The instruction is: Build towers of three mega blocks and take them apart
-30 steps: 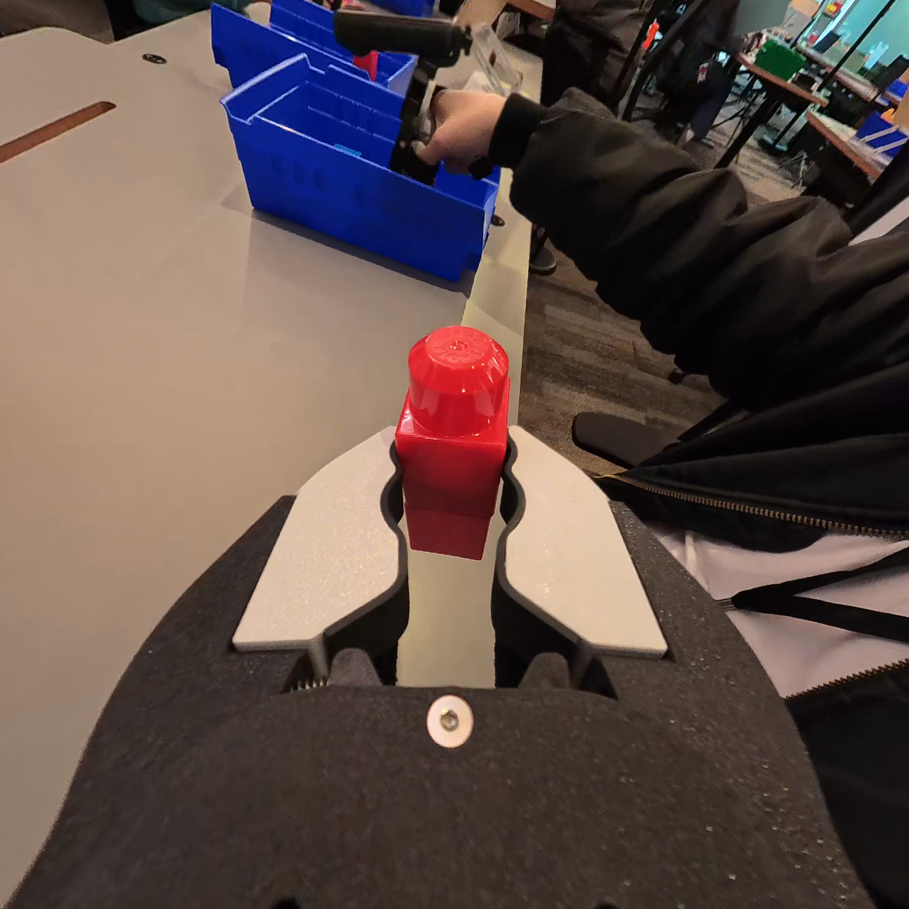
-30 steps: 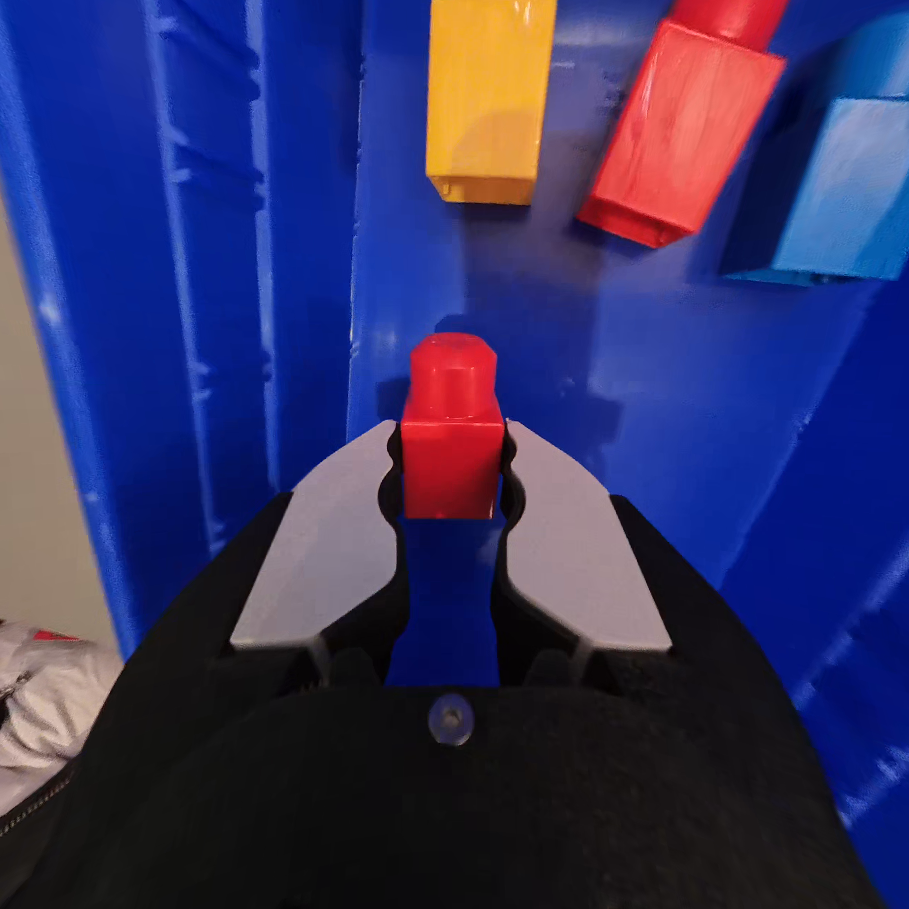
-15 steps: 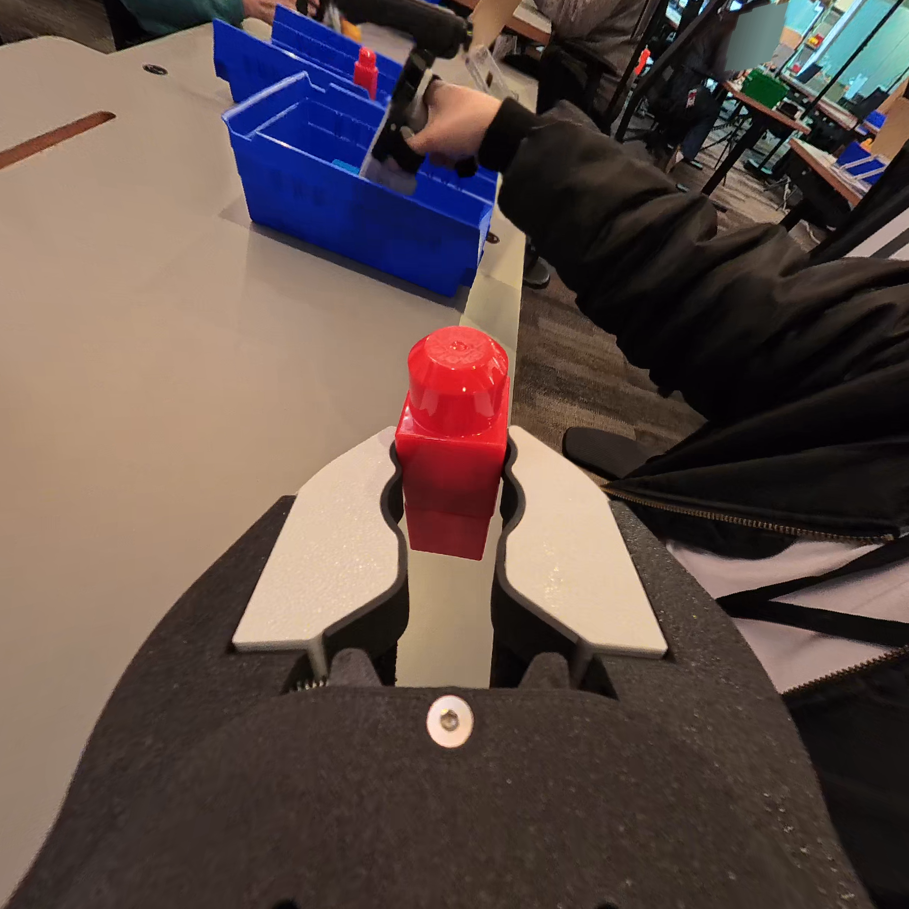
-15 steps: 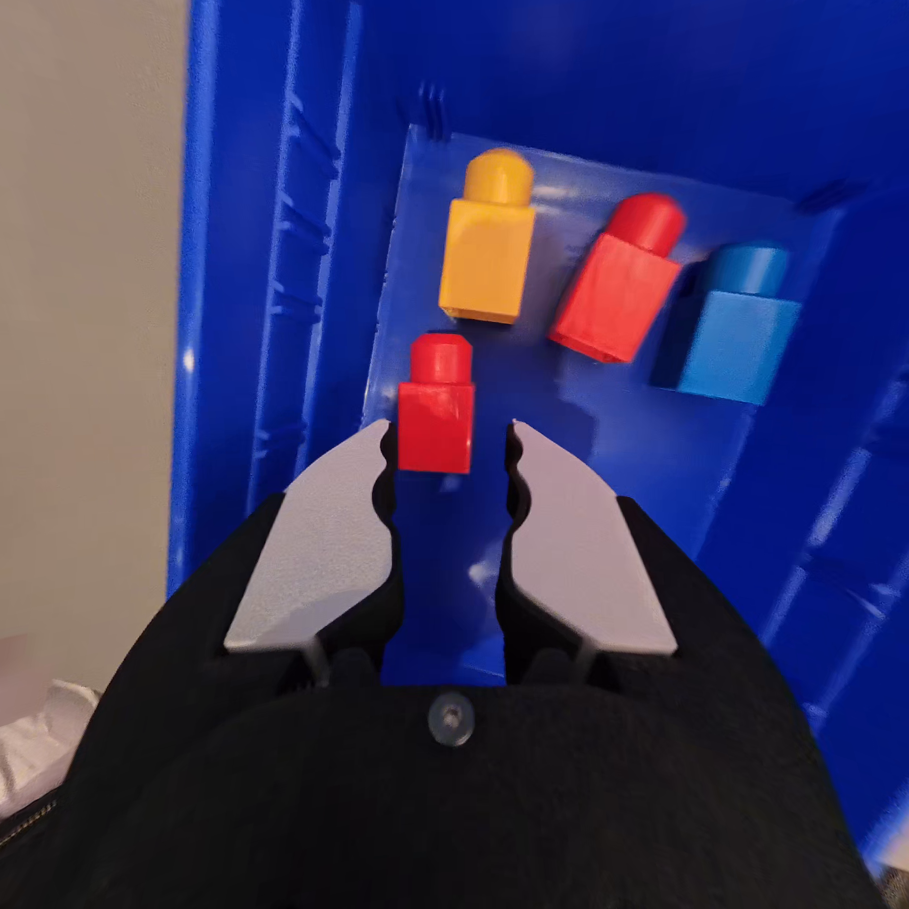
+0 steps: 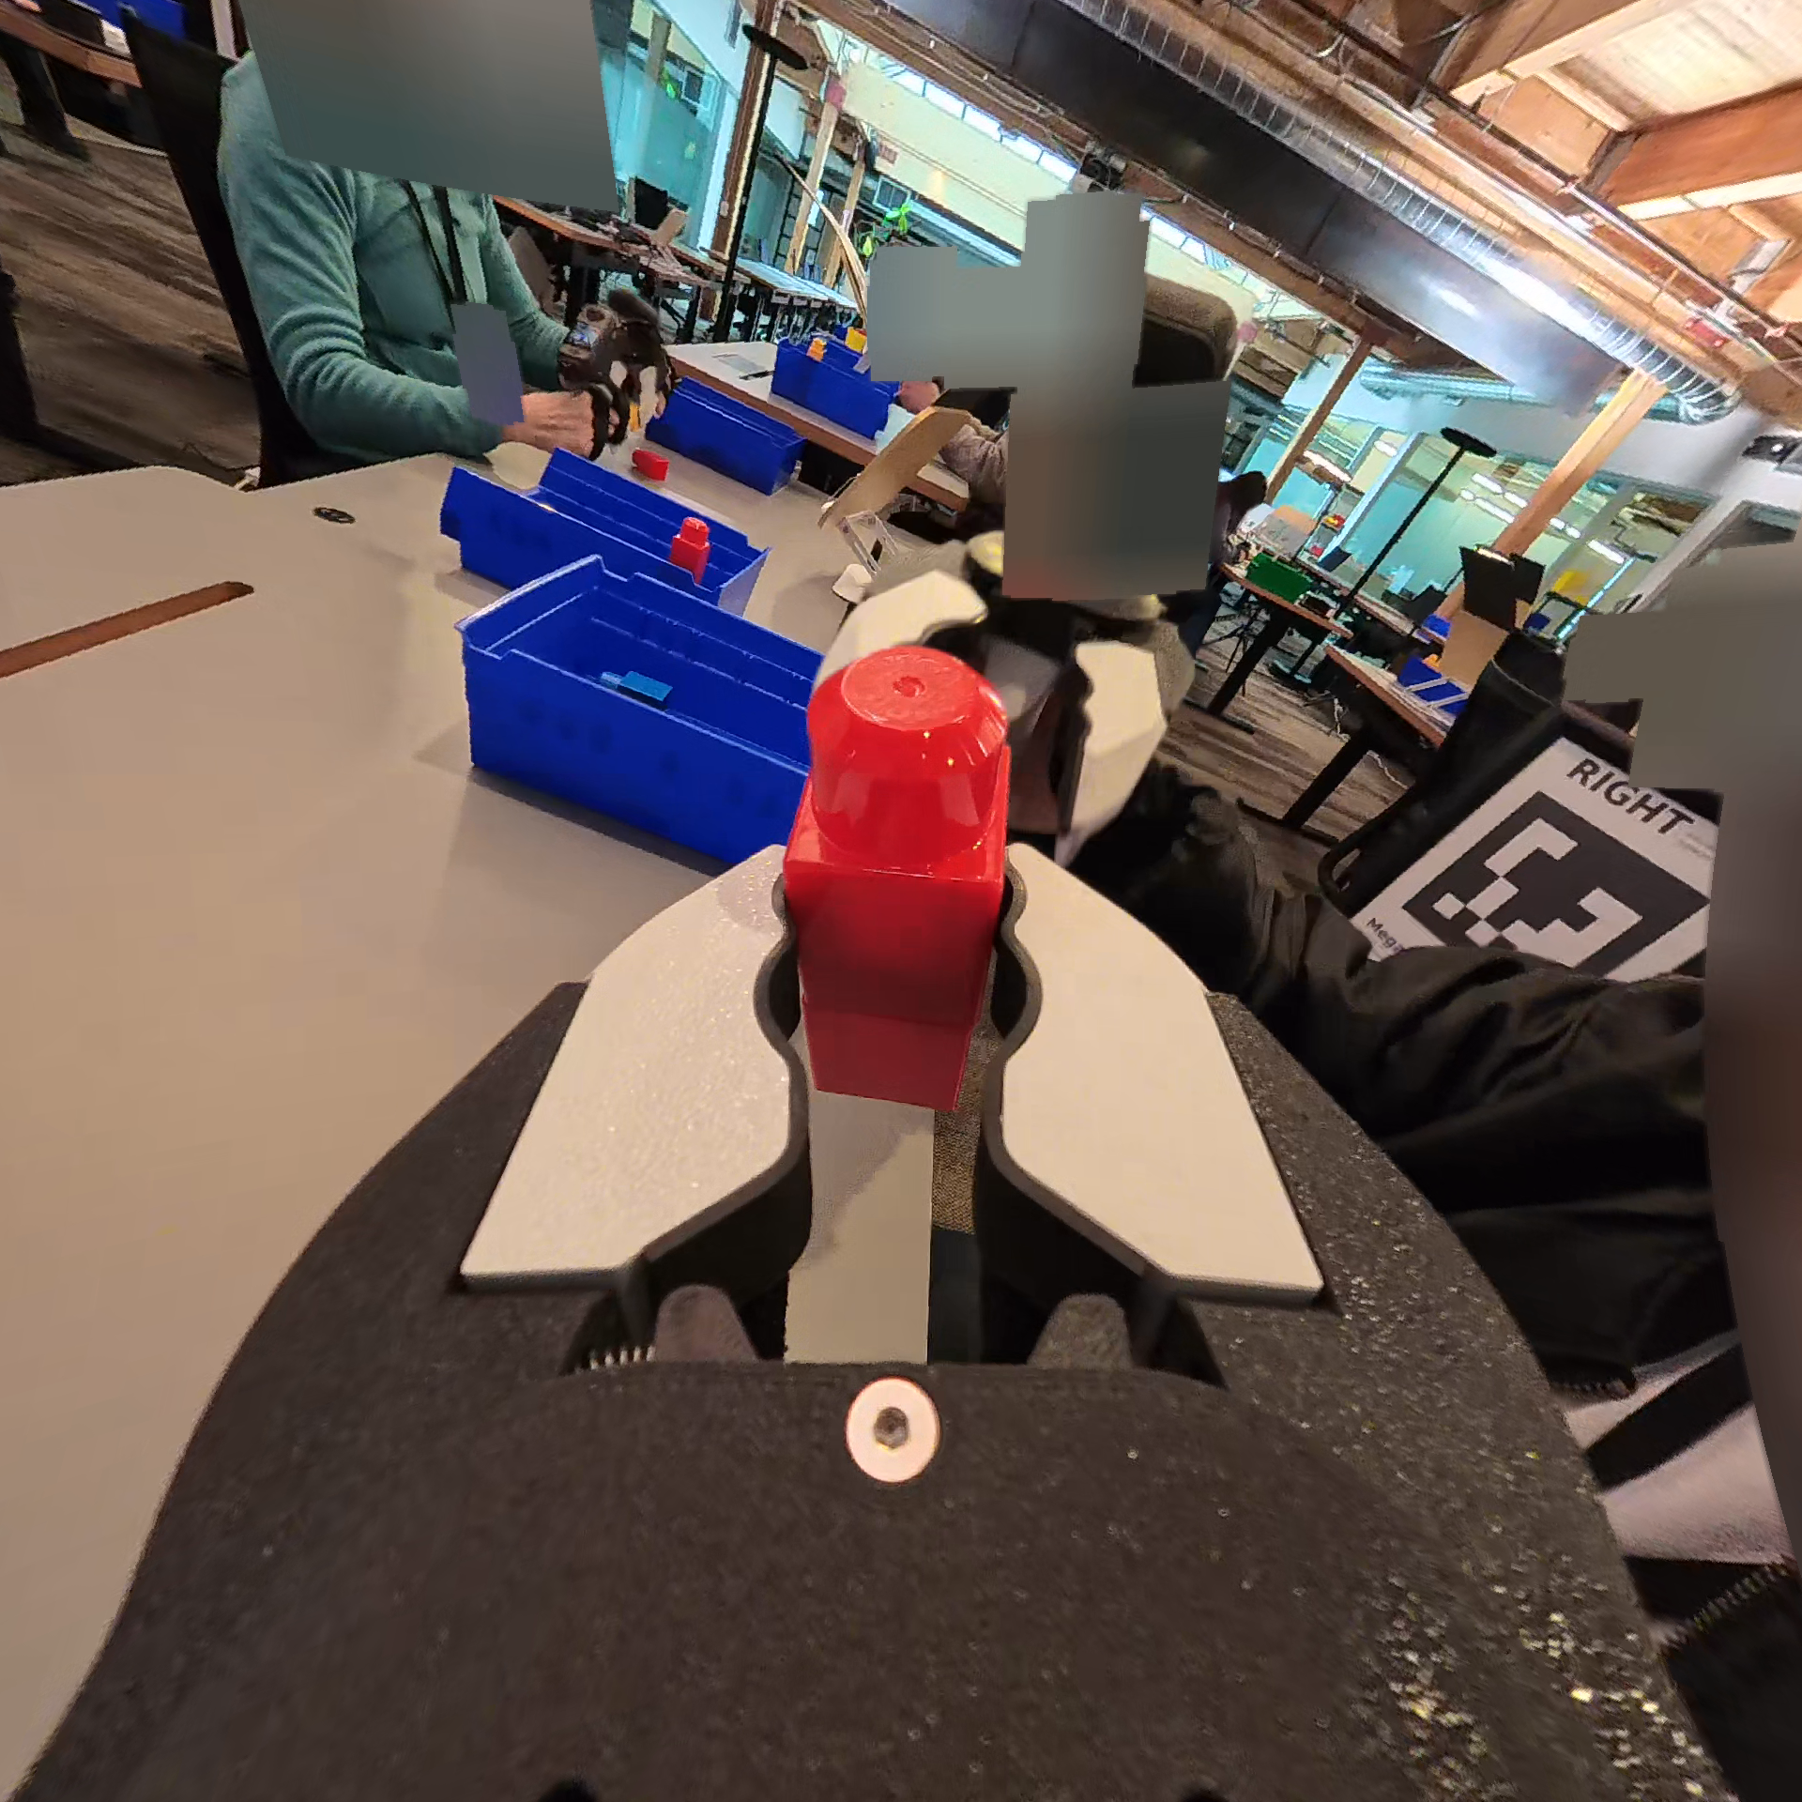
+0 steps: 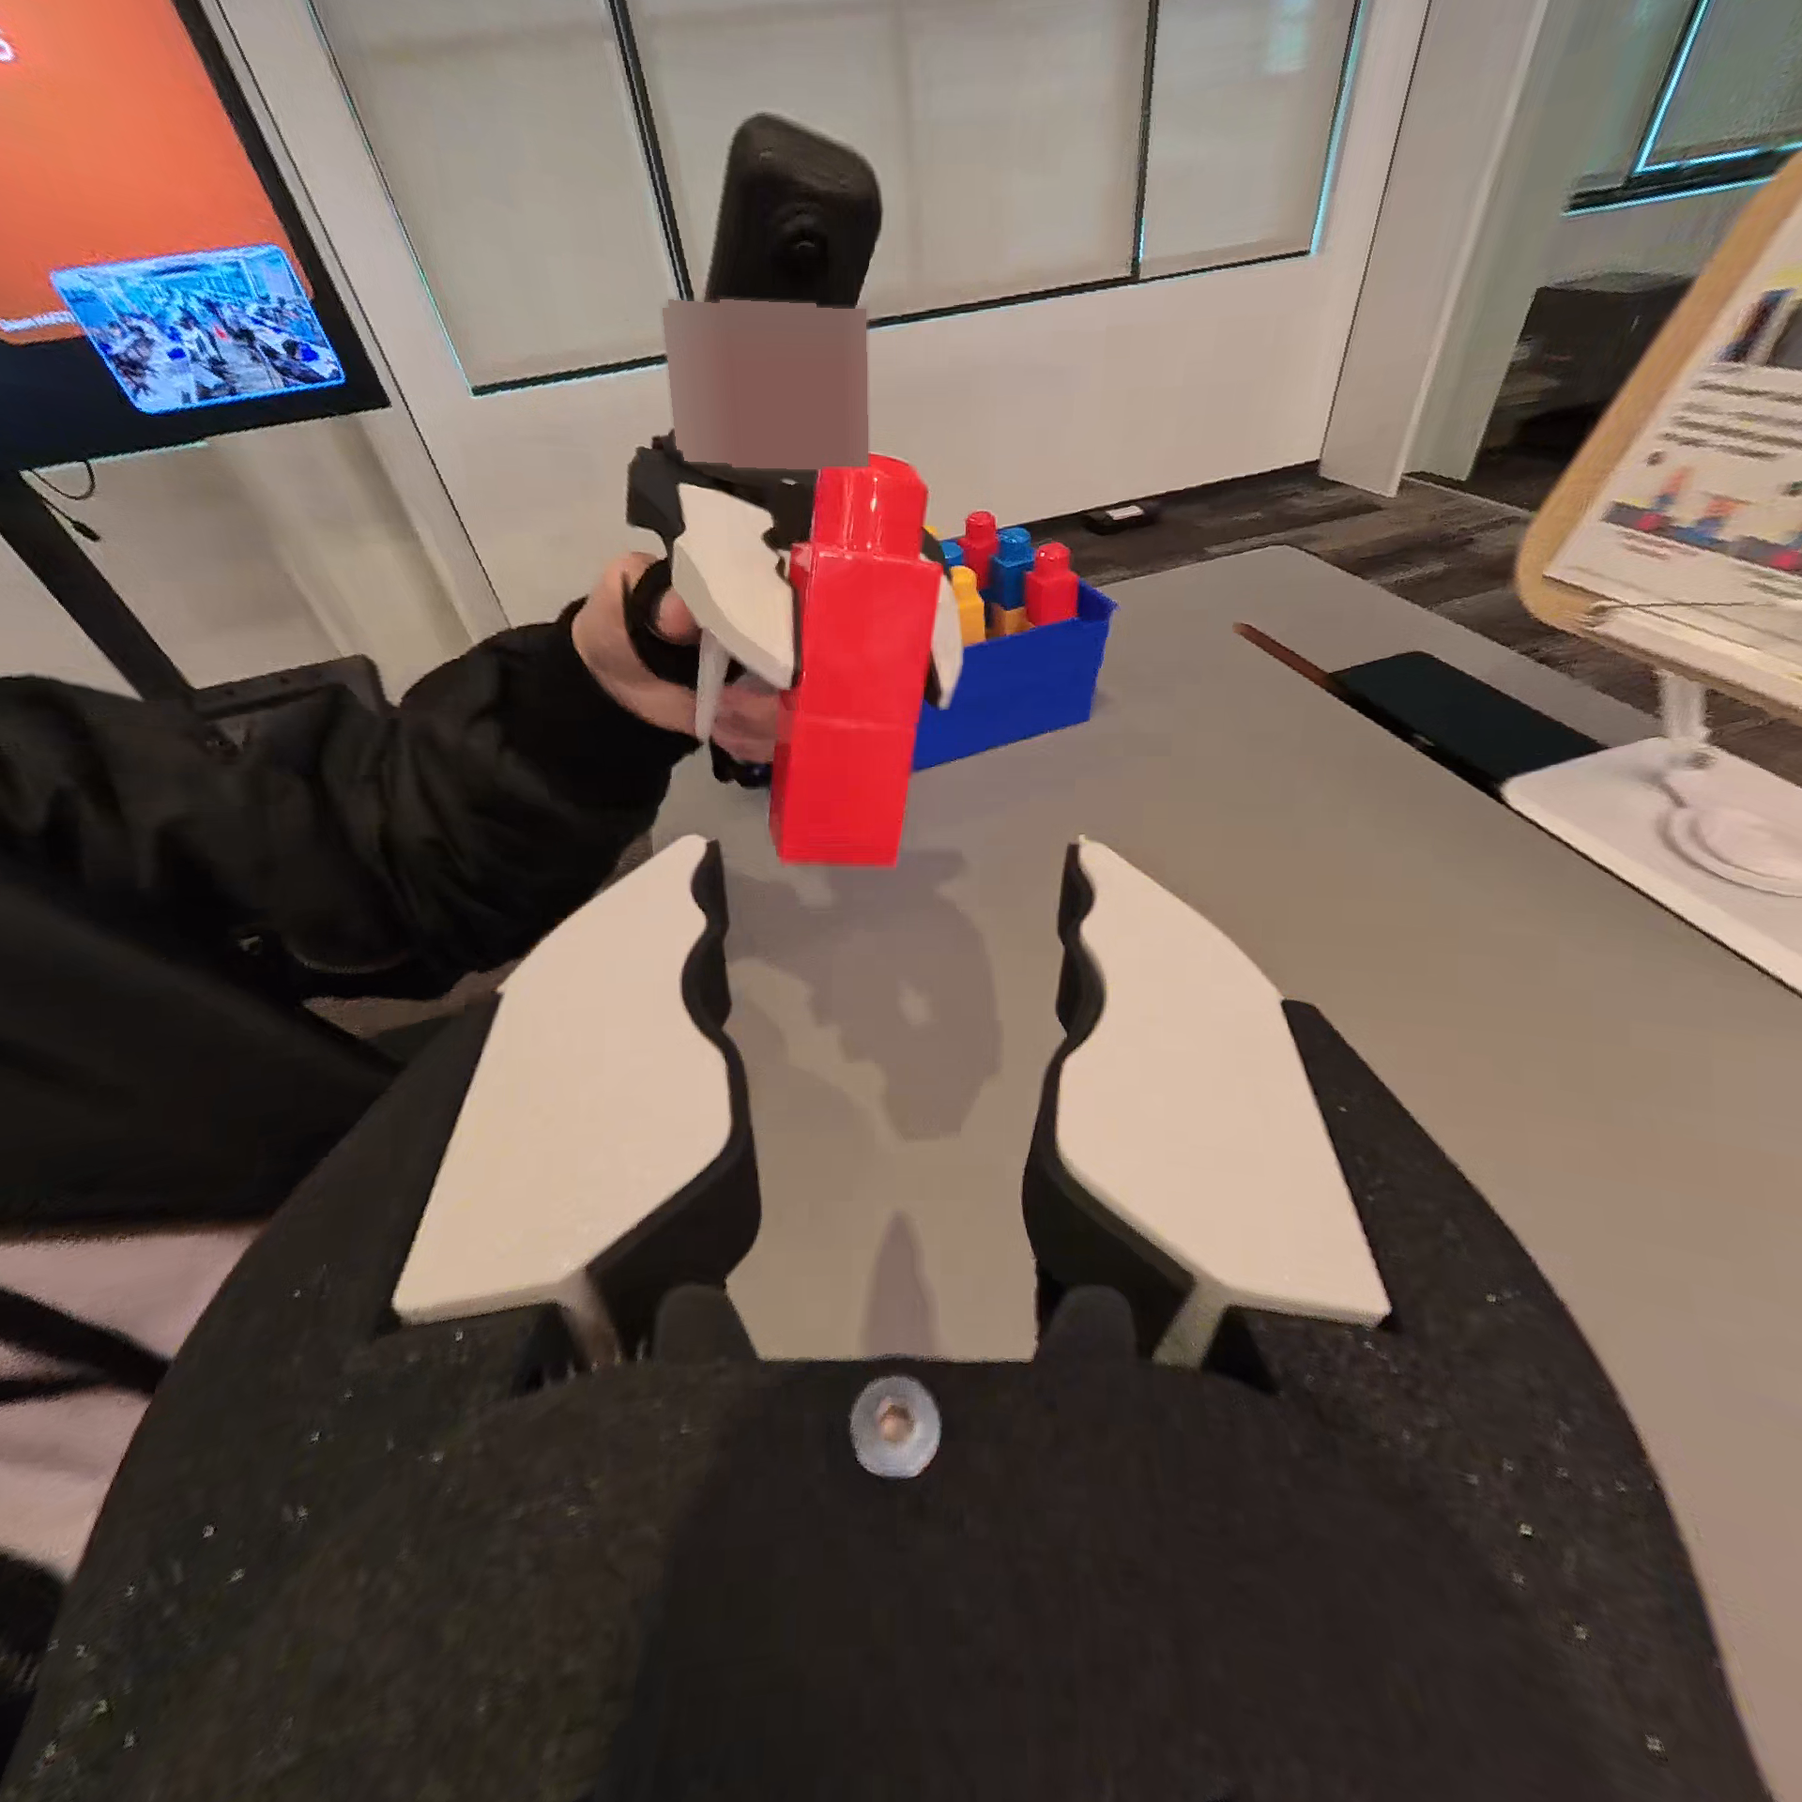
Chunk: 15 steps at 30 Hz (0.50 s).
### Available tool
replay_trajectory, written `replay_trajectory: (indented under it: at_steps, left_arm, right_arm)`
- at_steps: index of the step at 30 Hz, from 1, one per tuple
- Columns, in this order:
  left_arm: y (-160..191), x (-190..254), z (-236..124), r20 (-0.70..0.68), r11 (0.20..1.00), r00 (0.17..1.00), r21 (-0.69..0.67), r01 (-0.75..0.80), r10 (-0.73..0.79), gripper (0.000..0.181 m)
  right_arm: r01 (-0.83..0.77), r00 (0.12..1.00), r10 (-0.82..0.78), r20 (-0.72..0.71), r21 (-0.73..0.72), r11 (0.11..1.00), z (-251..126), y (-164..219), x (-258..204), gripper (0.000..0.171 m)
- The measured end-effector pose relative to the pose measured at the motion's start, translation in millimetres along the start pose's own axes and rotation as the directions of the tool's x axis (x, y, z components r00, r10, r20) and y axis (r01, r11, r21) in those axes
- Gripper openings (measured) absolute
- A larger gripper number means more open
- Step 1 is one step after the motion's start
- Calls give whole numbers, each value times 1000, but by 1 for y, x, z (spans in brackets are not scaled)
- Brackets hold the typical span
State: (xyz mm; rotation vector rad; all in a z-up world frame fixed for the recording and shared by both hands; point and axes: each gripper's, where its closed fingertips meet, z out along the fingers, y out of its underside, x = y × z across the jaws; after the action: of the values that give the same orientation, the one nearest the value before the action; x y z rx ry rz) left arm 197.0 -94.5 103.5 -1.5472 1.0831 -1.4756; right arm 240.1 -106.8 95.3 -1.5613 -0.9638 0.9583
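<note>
My left gripper [image 5: 892, 882] is shut on a stack of two red mega blocks [image 5: 907, 761], stud pointing away, held above the grey table [image 5: 244, 926]. In the right wrist view the same red stack [image 6: 858, 683] hangs in the left gripper [image 6: 848, 634] just beyond my right gripper [image 6: 887, 863], which is open and empty. The right gripper [image 5: 1024, 673] also shows behind the stack in the left wrist view, jaws apart. A blue bin [image 5: 624, 770] on the table holds a blue block [image 5: 634, 687].
A second blue bin [image 6: 1024, 683] full of several blocks stands behind the left gripper. A further blue bin [image 5: 585, 536] holds a red block [image 5: 690, 551]. A clipboard on a white stand [image 6: 1677, 439] and a dark flat object [image 6: 1443, 712] sit at right. A person in teal [image 5: 361, 293] sits across.
My right gripper let go of a red block in the blue bin, opened, and swung out to face the left gripper. The left gripper tilted up, still holding the red stack.
</note>
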Motion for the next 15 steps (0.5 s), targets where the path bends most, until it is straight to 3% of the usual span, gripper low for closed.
replay_trajectory:
  at_steps: [6, 8, 12, 13, 15]
  left_arm:
    - [-5, -2, 5, 33, 1000, 999, 1, -13, 13, 35]
    - [-4, 0, 5, 16, 1000, 1000, -3, -9, 9, 36]
    - [1, -2, 3, 24, 1000, 1000, -24, -20, 21, 35]
    - [-1, -2, 2, 21, 1000, 1000, -8, -13, 13, 35]
    - [-33, 2, -19, -32, 983, 999, 178, 42, -37, 35]
  right_arm:
    - [-60, 993, 70, 94, -106, 993, 59, 13, -10, 67]
    - [-43, 992, 56, 114, -120, 992, 66, 14, -13, 38]
    - [-82, 983, 102, 151, -132, 988, 68, 19, -15, 37]
    - [-86, 982, 108, 157, -140, 986, 69, 22, -15, 37]
    - [-58, 990, 89, 107, -269, 961, 69, 49, -11, 36]
